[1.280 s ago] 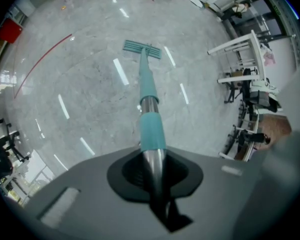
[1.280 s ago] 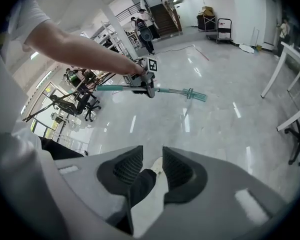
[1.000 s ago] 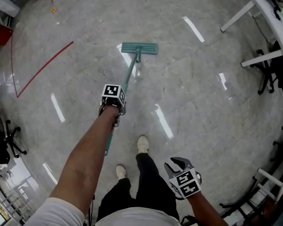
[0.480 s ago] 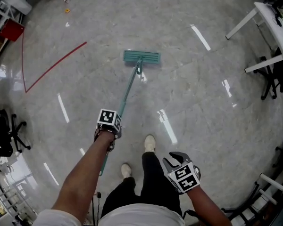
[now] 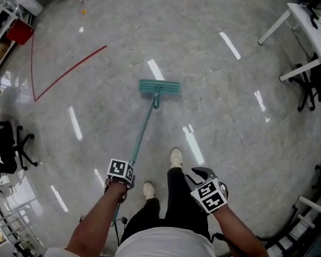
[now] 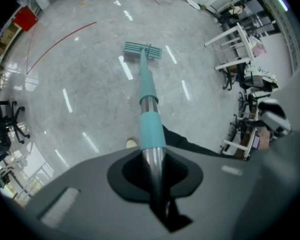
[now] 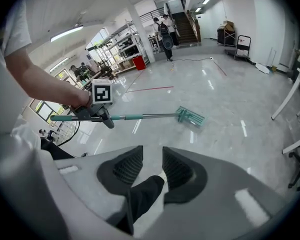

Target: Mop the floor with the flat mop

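The flat mop has a teal head (image 5: pixel 159 87) lying flat on the glossy grey floor ahead of the person's feet. Its teal and metal handle (image 5: pixel 141 135) runs back to my left gripper (image 5: pixel 120 171), which is shut on it. In the left gripper view the handle (image 6: pixel 149 114) passes between the jaws of the left gripper (image 6: pixel 154 171) and leads out to the mop head (image 6: pixel 142 49). My right gripper (image 5: pixel 201 174) hangs by the right leg, apart from the mop. In its own view the right gripper (image 7: pixel 152 166) is open, with only the trouser leg behind the gap.
A red line (image 5: pixel 69 71) crosses the floor at the left. White tables (image 5: pixel 305 20) and chairs (image 5: pixel 310 90) stand at the right, office chairs (image 5: pixel 8 146) at the left, a red box (image 5: pixel 20 32) at the far left. People (image 7: pixel 165 31) stand far off by stairs.
The left gripper has drawn back toward the person's body, pulling the mop head nearer the feet. The right gripper has stayed beside the right leg.
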{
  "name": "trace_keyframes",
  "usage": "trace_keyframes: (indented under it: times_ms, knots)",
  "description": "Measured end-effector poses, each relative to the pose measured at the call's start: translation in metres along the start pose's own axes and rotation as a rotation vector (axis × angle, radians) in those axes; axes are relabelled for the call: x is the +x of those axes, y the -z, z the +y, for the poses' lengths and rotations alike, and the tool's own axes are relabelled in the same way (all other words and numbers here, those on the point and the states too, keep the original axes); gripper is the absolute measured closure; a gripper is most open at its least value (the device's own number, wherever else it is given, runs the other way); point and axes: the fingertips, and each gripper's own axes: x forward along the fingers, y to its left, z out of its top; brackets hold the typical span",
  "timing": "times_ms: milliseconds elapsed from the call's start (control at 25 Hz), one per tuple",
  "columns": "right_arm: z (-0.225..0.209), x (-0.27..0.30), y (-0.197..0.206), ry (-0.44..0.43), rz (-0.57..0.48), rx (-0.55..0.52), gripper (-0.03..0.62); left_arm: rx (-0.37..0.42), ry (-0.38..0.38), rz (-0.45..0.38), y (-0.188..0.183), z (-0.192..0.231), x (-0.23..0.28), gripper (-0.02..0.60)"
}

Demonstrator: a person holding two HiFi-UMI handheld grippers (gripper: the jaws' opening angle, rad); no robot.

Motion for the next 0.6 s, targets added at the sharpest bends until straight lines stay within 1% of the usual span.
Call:
trace_keyframes:
  times_ms: [120,280,400,480,600]
  knots:
    - [0.012,0.0,0.008,0.002,0.01,-0.016,0.47,-0.006,0.001,0.02,0.046,0.006,0.011,0.538]
    - [0.028,0.003,0.013,0.005,0.012,-0.036,0.47,-0.022,0.005,0.041,0.088,0.016,0.024,0.538]
    - [0.043,0.008,0.021,-0.006,0.012,-0.018,0.47,-0.023,0.0,0.064,0.112,0.024,0.034,0.538]
    - [0.05,0.01,0.023,-0.009,0.017,-0.034,0.47,-0.029,0.0,0.077,0.125,0.029,0.042,0.538]
    - [0.054,0.011,0.023,-0.005,0.01,-0.029,0.47,-0.03,-0.011,0.097,0.133,0.039,0.051,0.538]
